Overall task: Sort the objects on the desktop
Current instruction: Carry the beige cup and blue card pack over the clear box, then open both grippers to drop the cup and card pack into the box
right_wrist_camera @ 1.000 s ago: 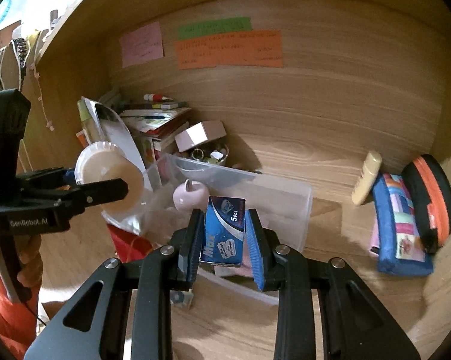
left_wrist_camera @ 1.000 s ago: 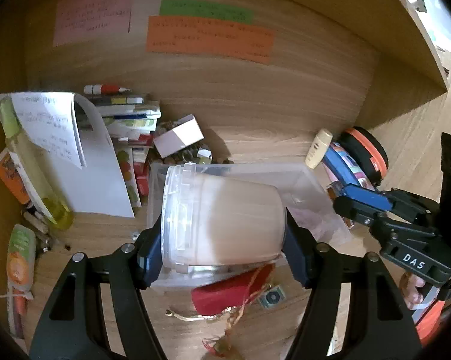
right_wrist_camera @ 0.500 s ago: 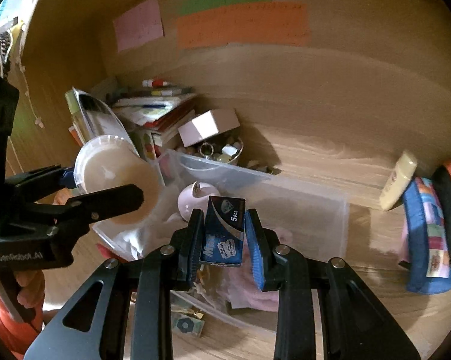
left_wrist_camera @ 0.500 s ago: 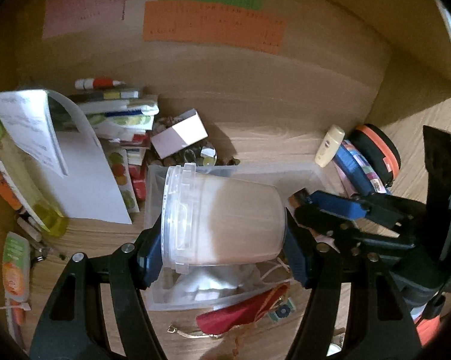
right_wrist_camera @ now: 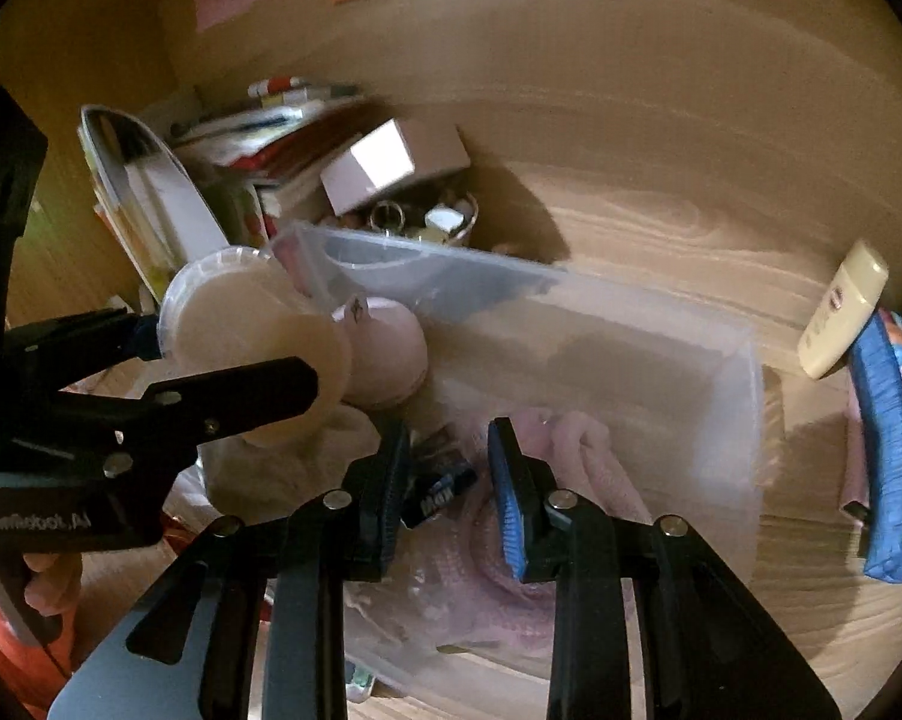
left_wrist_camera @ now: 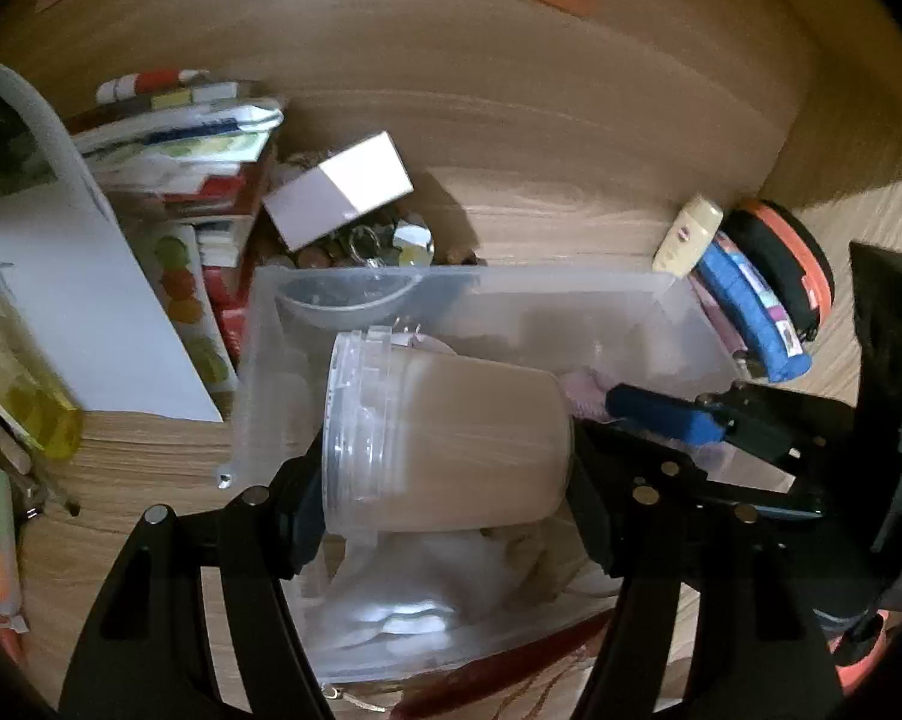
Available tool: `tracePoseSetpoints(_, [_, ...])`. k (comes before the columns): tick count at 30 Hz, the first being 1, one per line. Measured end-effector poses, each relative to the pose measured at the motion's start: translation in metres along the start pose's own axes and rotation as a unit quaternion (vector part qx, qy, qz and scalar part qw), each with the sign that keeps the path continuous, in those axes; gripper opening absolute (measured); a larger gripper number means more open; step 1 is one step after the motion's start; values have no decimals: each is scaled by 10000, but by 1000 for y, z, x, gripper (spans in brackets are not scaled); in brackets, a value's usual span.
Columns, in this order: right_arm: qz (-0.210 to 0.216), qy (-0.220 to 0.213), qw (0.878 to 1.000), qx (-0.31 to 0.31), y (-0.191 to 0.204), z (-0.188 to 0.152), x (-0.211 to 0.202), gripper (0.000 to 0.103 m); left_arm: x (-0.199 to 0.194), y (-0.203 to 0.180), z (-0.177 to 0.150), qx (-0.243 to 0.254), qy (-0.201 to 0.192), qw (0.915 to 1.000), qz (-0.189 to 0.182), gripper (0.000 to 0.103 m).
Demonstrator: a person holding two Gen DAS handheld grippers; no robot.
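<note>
My left gripper [left_wrist_camera: 445,468] is shut on a translucent lidded tub [left_wrist_camera: 445,432], held sideways over the clear plastic bin [left_wrist_camera: 463,285]. The tub also shows in the right wrist view [right_wrist_camera: 253,330], next to a pink round object [right_wrist_camera: 385,354] in the bin [right_wrist_camera: 571,312]. My right gripper [right_wrist_camera: 448,480] is open over the bin. The small blue box [right_wrist_camera: 439,492] lies loose below its left finger, on pink and white cloth. The right gripper appears in the left wrist view [left_wrist_camera: 667,414].
A stack of books [left_wrist_camera: 187,138], a white box [left_wrist_camera: 337,189] over a bowl of trinkets, a cream tube [right_wrist_camera: 844,309], a blue pencil case [right_wrist_camera: 889,462] and an orange-black case [left_wrist_camera: 778,264] surround the bin. A wooden wall stands behind.
Both grippers moved forward and down over the bin. My right gripper opened and let go of the blue box, which dropped into the bin.
</note>
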State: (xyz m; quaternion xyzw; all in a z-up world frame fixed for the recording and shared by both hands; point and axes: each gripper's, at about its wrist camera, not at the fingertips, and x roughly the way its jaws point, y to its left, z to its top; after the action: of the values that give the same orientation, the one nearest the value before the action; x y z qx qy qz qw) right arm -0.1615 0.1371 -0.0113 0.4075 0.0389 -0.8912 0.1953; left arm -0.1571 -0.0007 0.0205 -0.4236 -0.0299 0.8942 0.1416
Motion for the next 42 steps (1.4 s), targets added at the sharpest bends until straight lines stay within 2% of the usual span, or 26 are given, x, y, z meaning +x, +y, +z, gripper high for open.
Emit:
tracePoseSetpoints(8, [-99,-14,9997,-215,6,-2,3,24,6,2,-4,18,114,9999,-14,68])
tracePoseSetpoints(11, [-57,-18,9998,-199,4,-3,3,25,-1,-1,-4,107,-59,9998,155,68])
tracePoseSetpoints(17, [-38,-22,9996,-275,8,-3,3,39,-4,0,-4,139,-127,9996,231,71])
tracePoseSetpoints(23, [-217,-145,9994,-245,10,-1,-12,65,-22,4,-5,18,-331,9993,142,72])
tracePoseSetpoints(27, [-259,-283,9990,-215,10,-2,-30,74,-42,1,-8,91,-638,9978,170,82])
tracePoseSetpoints(29, [-291,-333,9987,-240,12,-4,-38,75,-49,-3,-9,174,-735,9969,240,84])
tracePoseSetpoints(32, [-343,-383,9982,-318,14,-10,-52,81,-57,-7,-12,253,-834,9957,316,94])
tracePoseSetpoints(42, [-414,-489,9973,-363,15,-36,-84,83,-74,-11,-30,331,-807,9948,526,94])
